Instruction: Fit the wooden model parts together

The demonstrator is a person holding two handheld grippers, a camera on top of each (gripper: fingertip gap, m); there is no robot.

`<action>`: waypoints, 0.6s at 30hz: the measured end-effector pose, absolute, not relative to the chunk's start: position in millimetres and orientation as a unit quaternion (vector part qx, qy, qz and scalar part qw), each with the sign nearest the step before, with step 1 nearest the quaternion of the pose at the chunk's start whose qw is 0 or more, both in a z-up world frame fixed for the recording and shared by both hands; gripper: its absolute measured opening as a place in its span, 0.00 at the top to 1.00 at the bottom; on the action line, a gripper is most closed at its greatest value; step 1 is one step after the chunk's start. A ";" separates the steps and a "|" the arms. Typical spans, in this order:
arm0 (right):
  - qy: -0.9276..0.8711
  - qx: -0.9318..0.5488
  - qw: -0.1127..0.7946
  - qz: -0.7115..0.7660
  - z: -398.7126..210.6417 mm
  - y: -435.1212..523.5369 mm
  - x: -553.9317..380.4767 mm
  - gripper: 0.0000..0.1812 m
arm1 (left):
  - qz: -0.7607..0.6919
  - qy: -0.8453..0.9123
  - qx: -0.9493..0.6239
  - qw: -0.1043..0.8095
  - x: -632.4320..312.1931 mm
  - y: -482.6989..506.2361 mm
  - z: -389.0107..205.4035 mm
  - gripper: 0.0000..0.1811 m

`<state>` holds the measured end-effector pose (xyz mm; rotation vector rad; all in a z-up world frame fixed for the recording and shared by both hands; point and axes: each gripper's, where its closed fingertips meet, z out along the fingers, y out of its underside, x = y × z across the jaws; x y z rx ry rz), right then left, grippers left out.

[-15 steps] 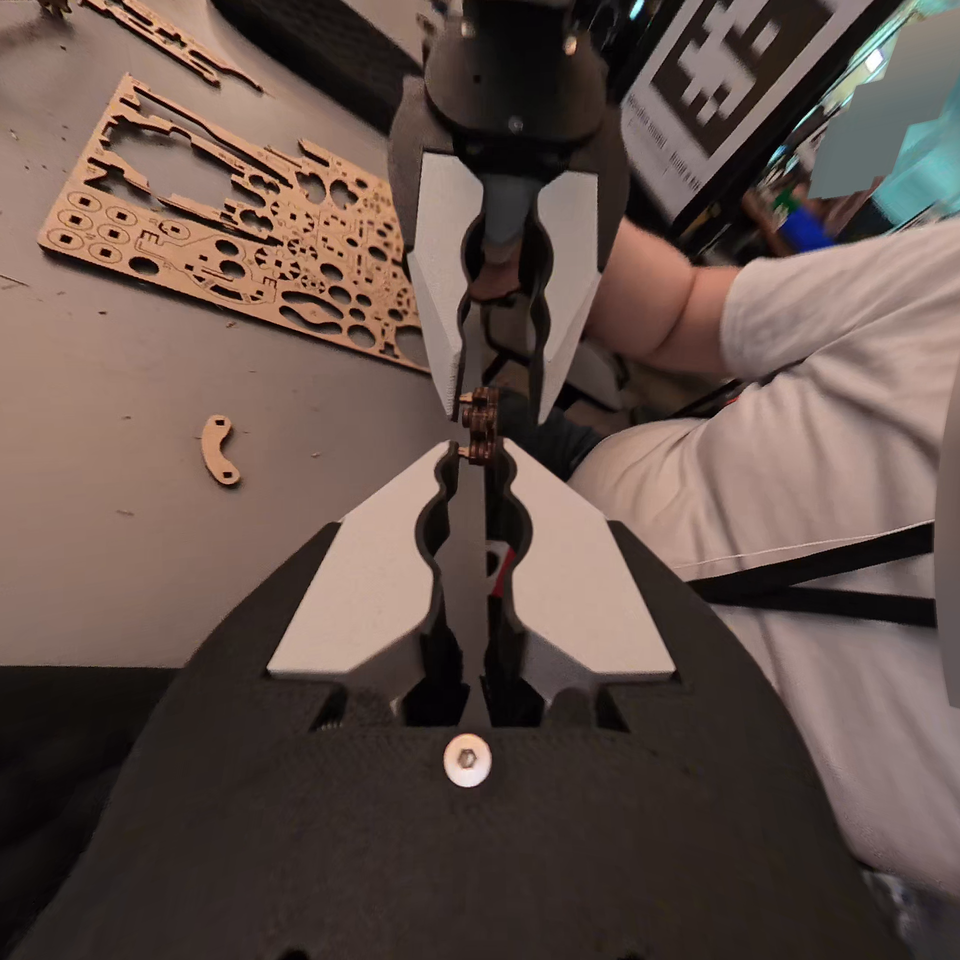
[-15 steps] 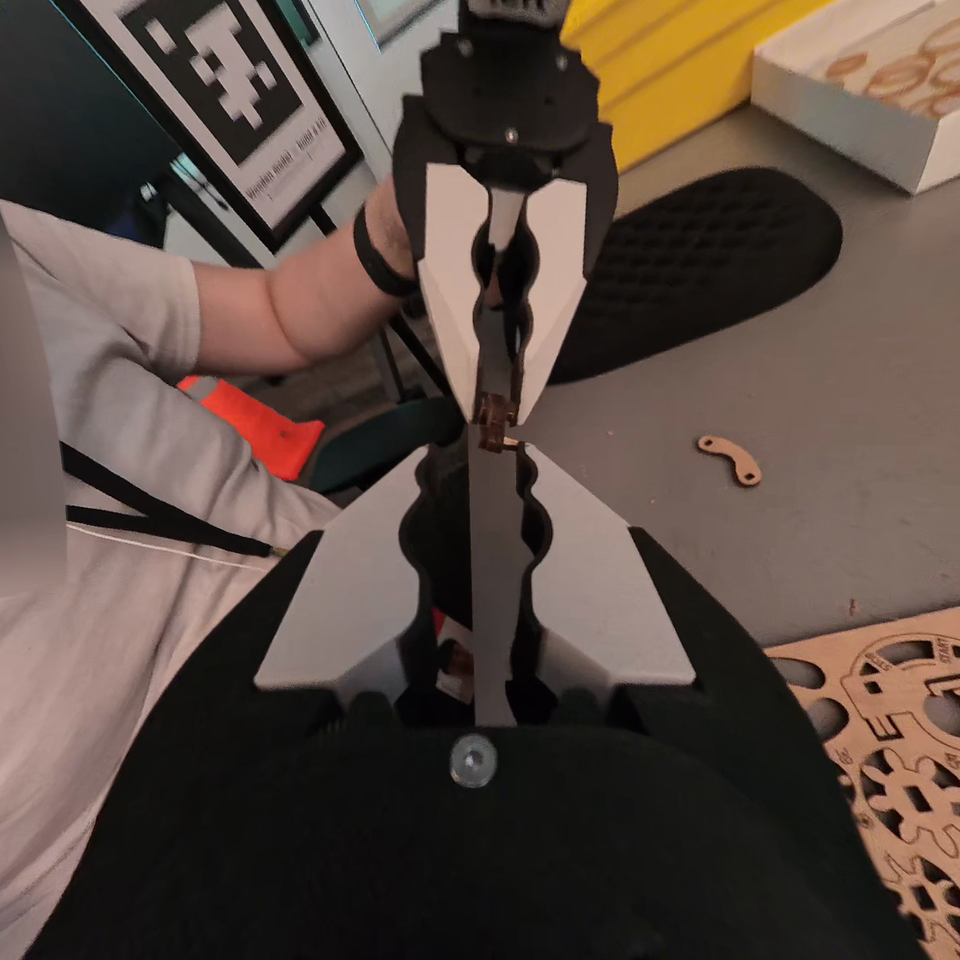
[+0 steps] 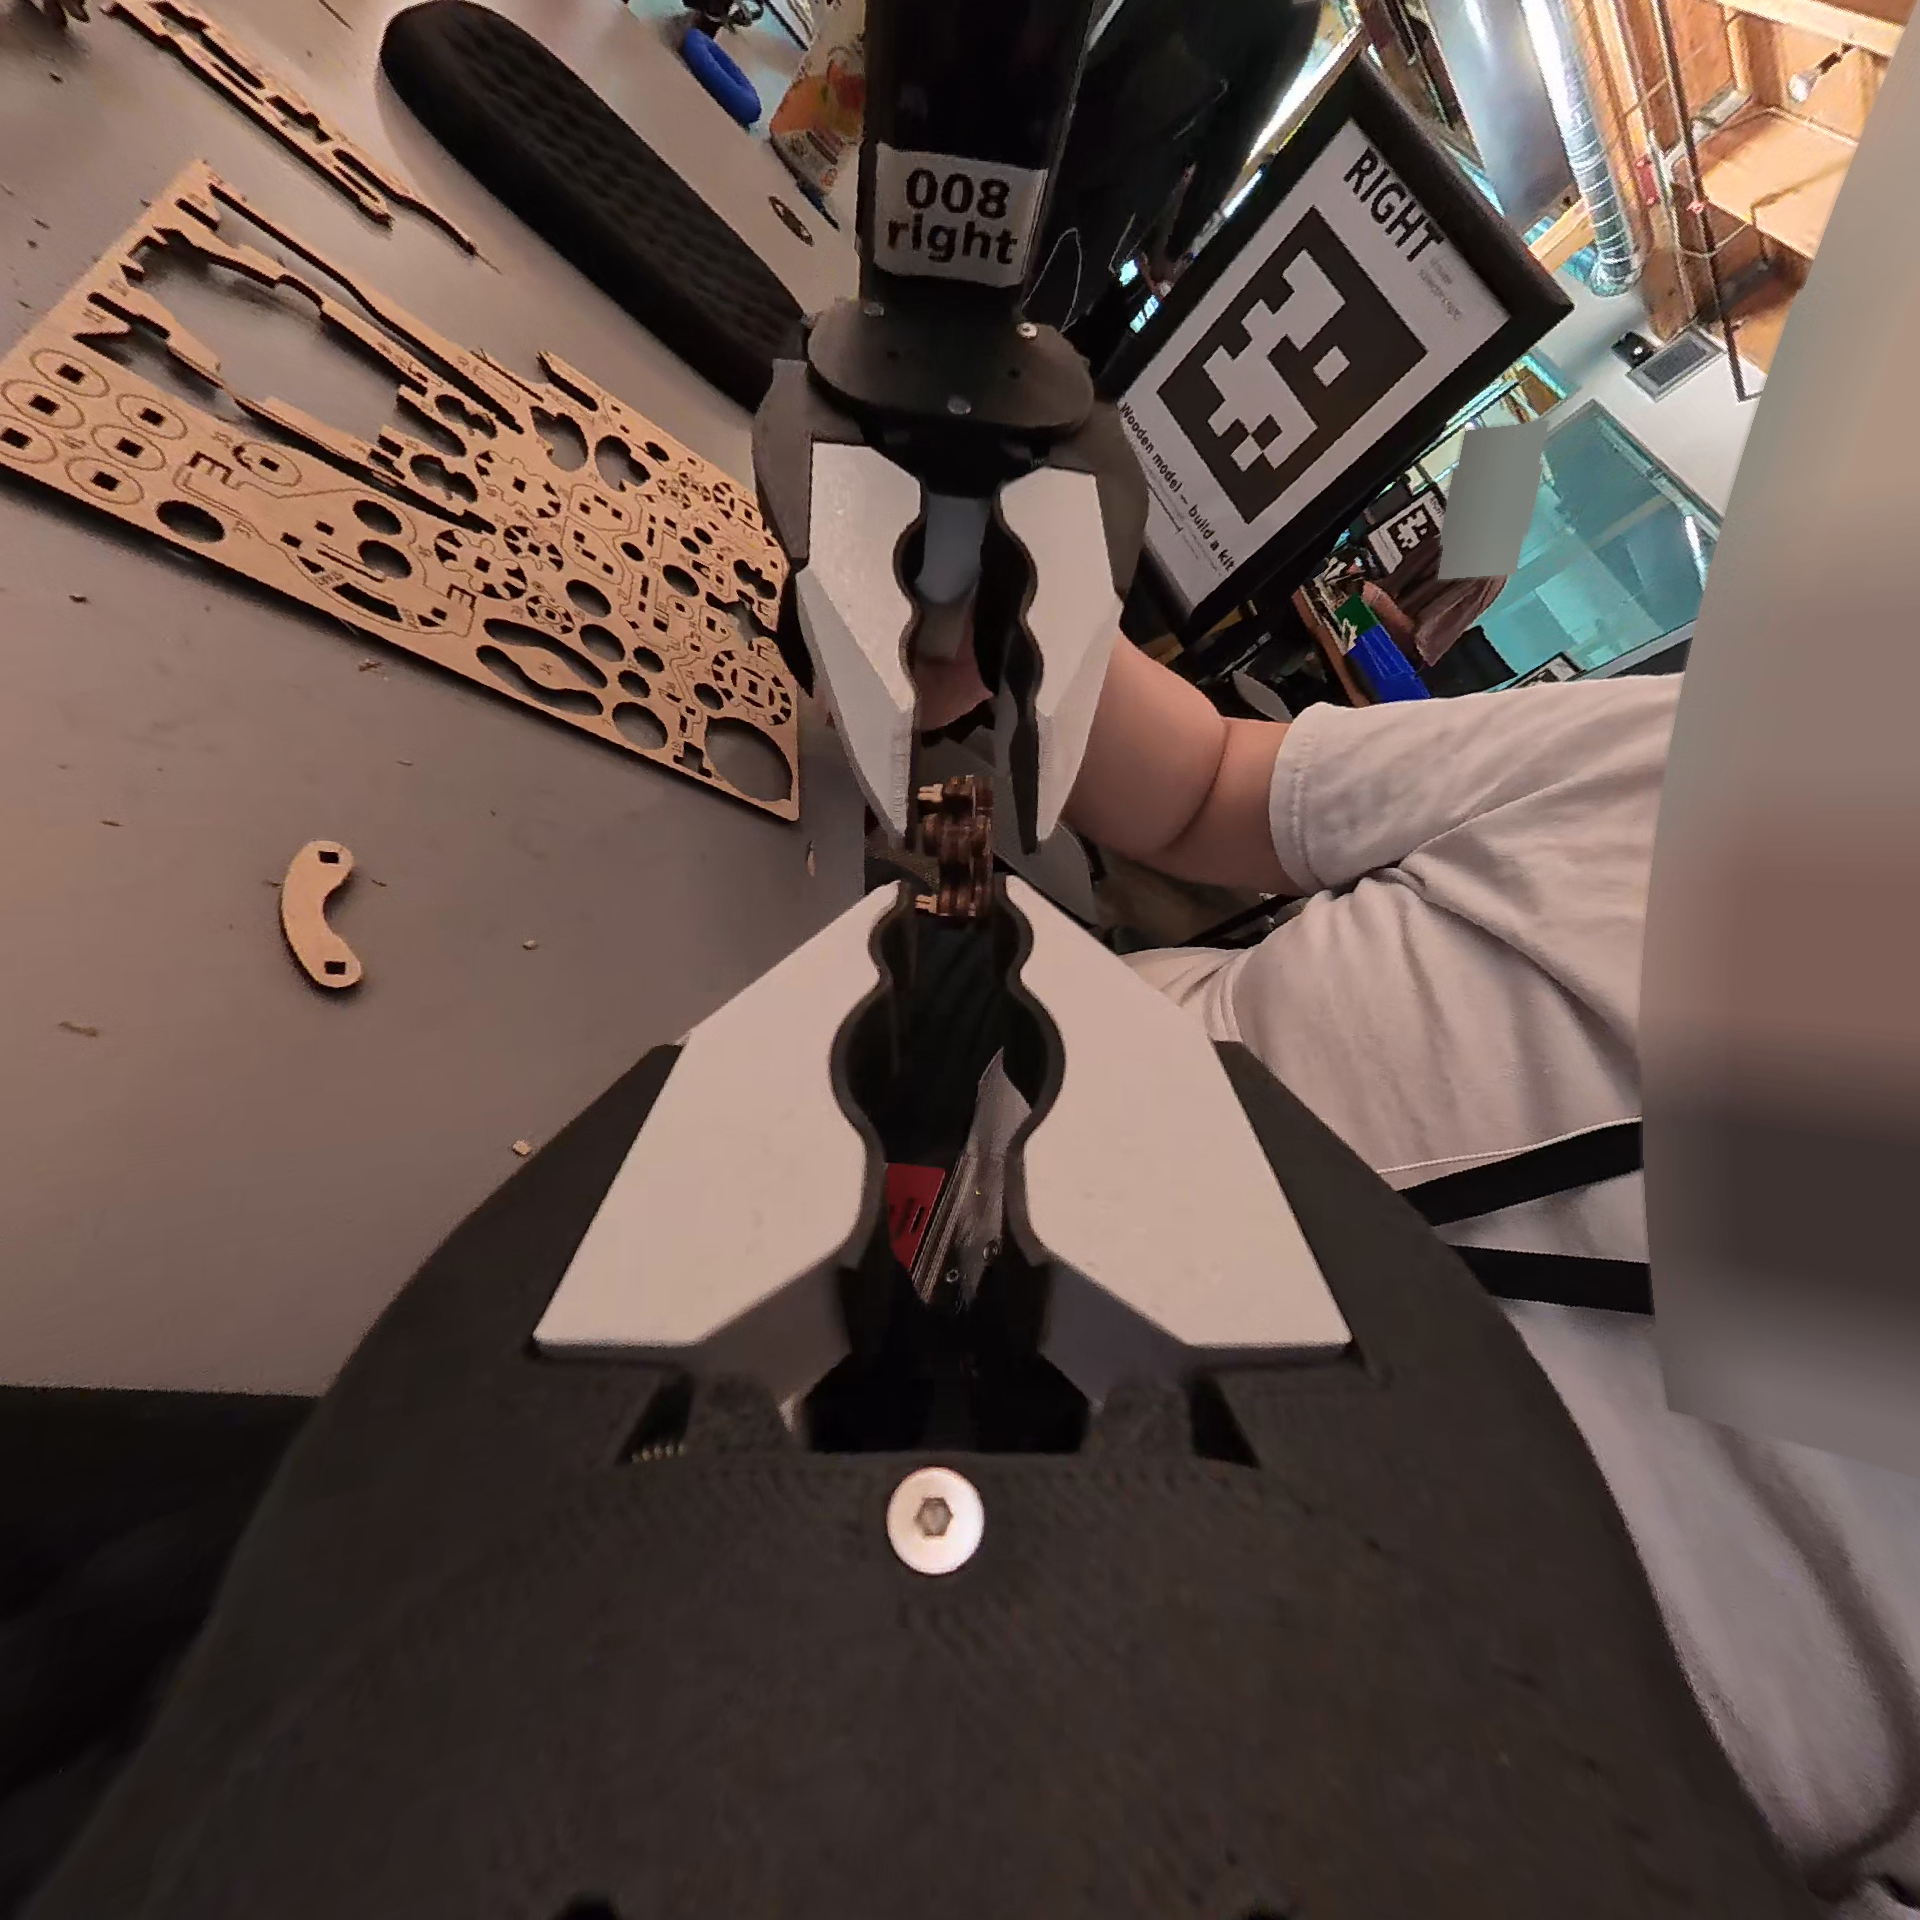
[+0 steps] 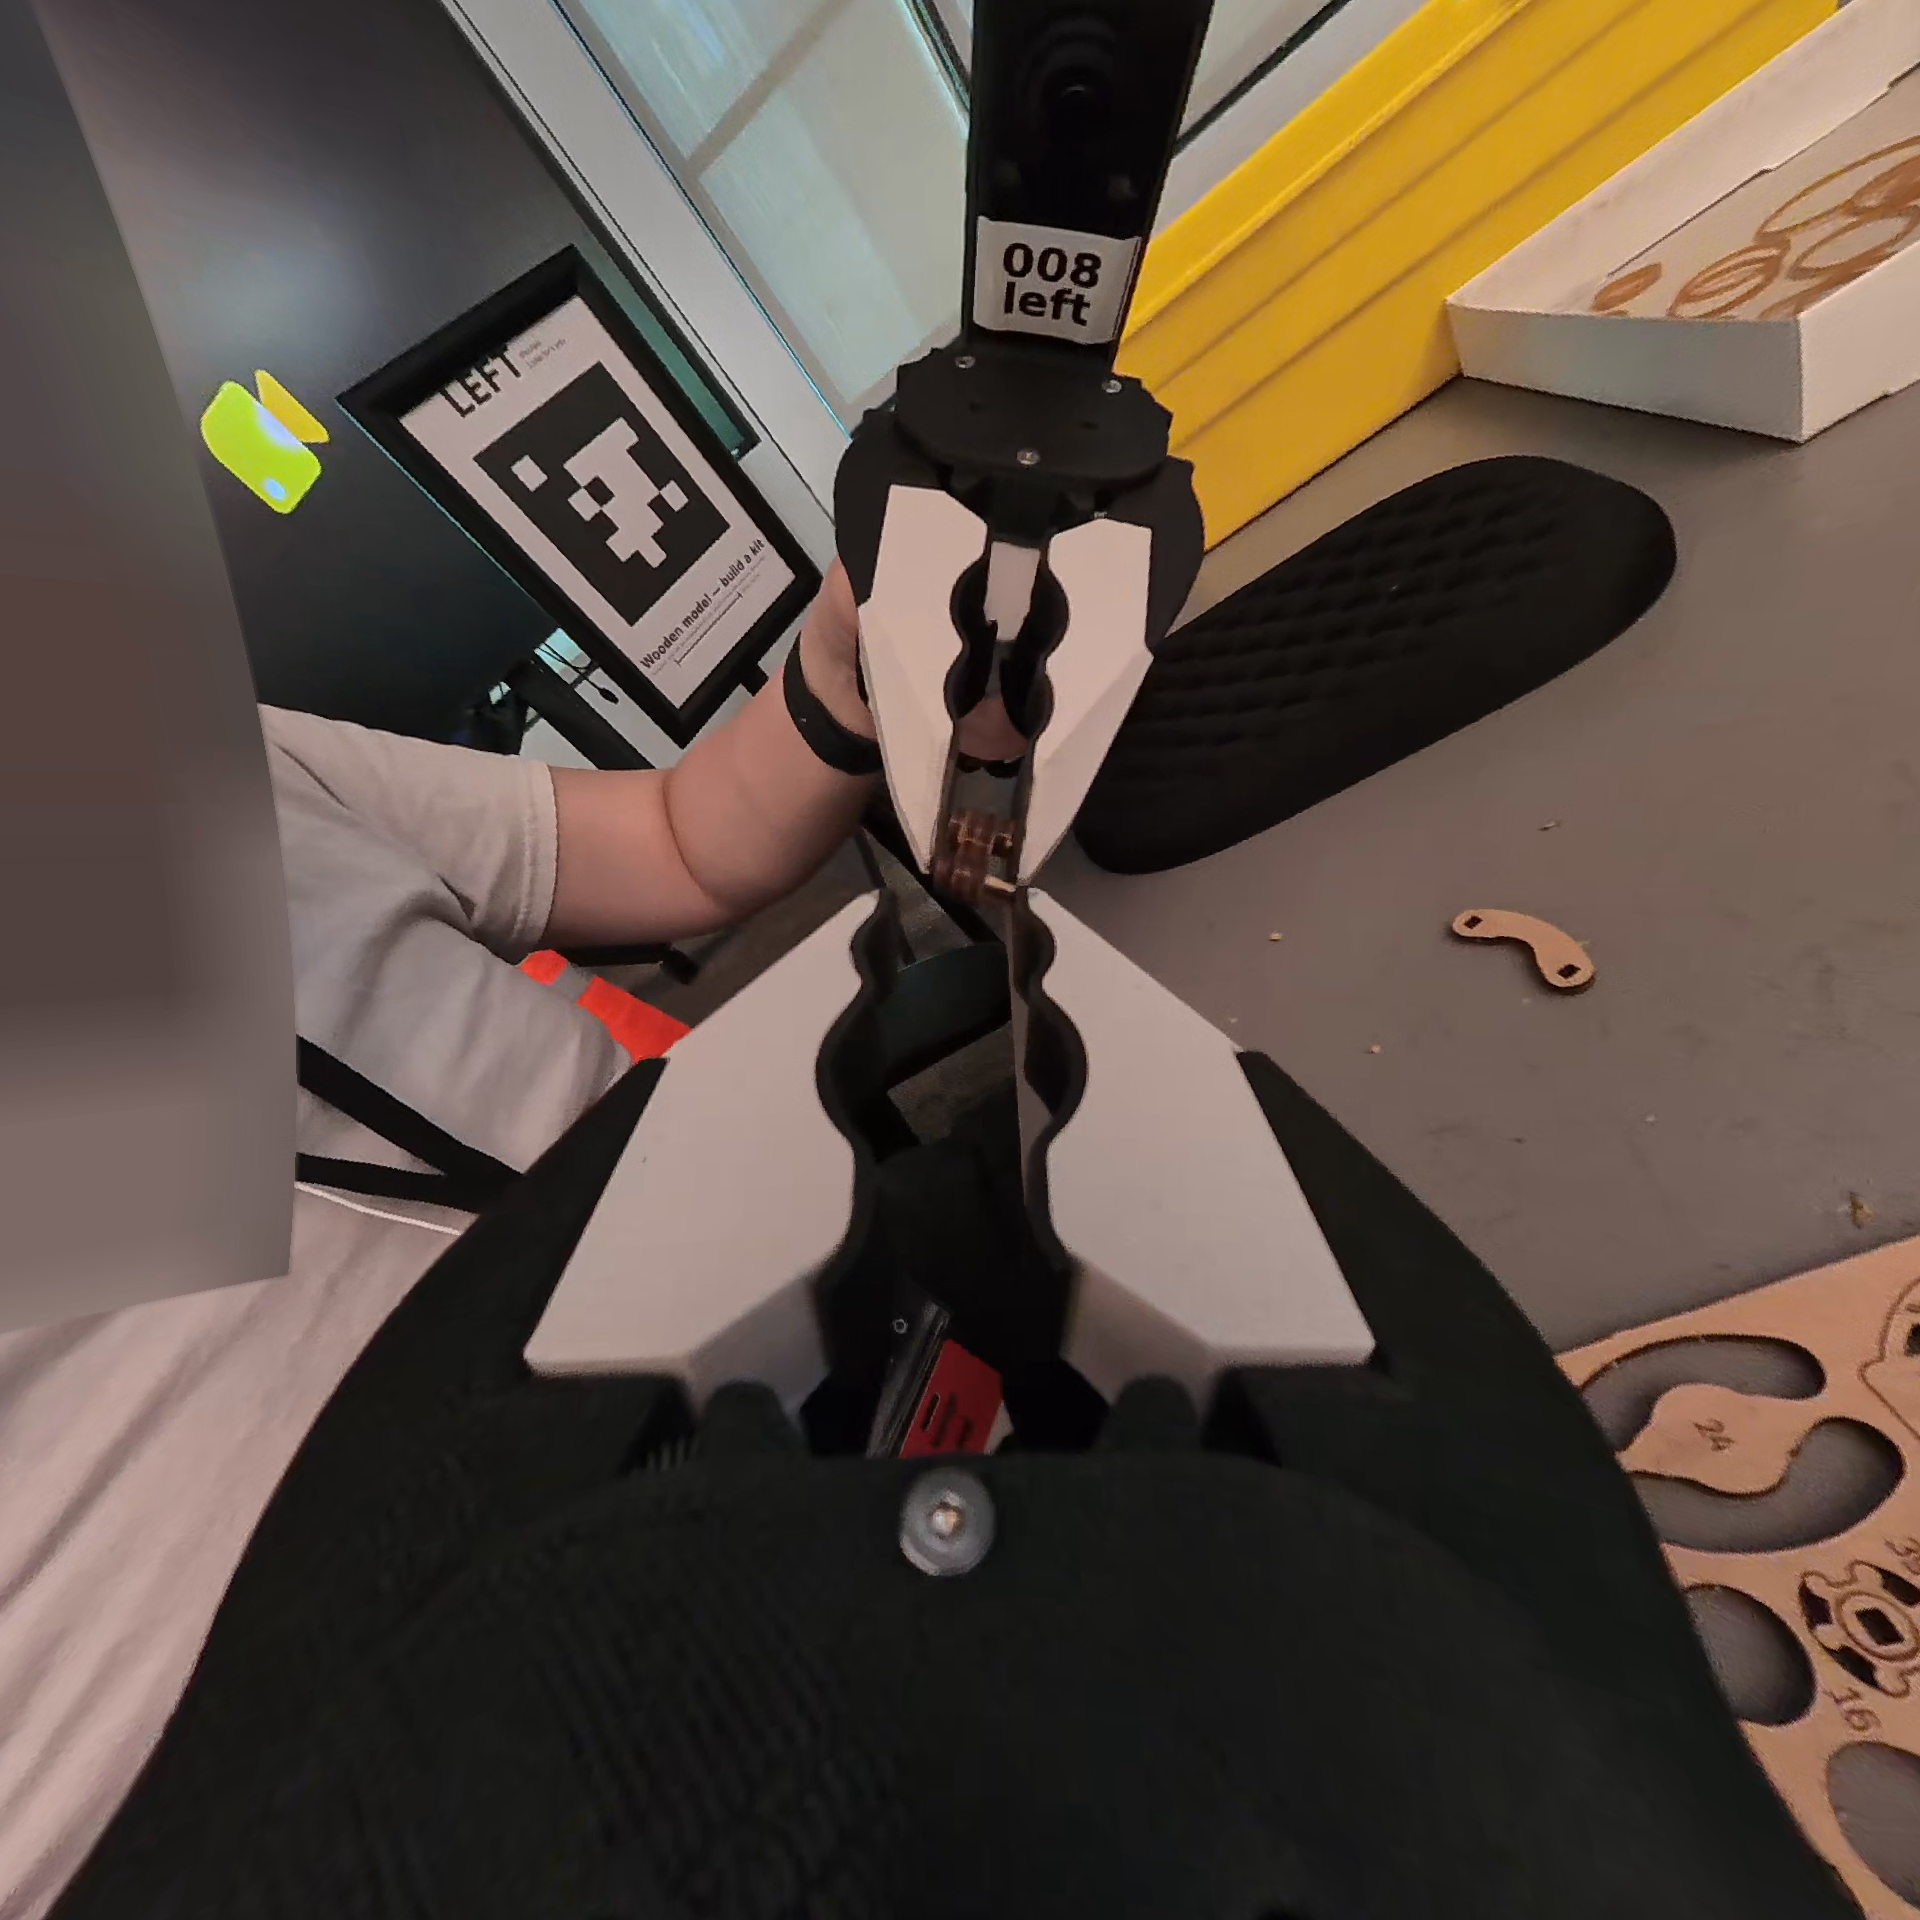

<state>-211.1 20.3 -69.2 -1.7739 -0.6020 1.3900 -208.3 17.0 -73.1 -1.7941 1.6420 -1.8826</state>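
Wooden assembly [image 3: 951,847], small laser-cut stack: light, stiff, thin tabs look snappable, so I'd pinch the flat faces, not the tabs. Left wrist view: left gripper [image 3: 945,904] nearly pressed together on its lower end, right gripper [image 3: 951,810] pinching the top, above the table [image 3: 312,1195] edge. Versus earlier, both sit wider and more stack shows. Right wrist view: right gripper [image 4: 951,909] spread slightly, touching the assembly [image 4: 971,852] the left gripper [image 4: 971,857] clamps. Earlier its gap was narrower.

I'm looking at a workshop or maker lab: grey desk [image 3: 208,1091] with laser-cut wooden sheets [image 3: 416,520] and wood crumbs, framed marker boards [image 3: 1320,353], exposed ducts [image 3: 1600,145] and timber ceiling, yellow bins [image 4: 1351,229].
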 end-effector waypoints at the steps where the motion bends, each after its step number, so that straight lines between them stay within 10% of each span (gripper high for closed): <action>1: -0.236 -0.699 0.394 0.548 -69.7 20.3 -210.9 0.90 | -0.611 0.532 -0.585 0.033 -207.9 17.2 -73.3 0.94; 18: -0.226 -0.702 0.395 0.548 -74.2 21.3 -211.0 0.88 | -0.611 0.526 -0.591 0.034 -208.1 19.5 -78.5 0.94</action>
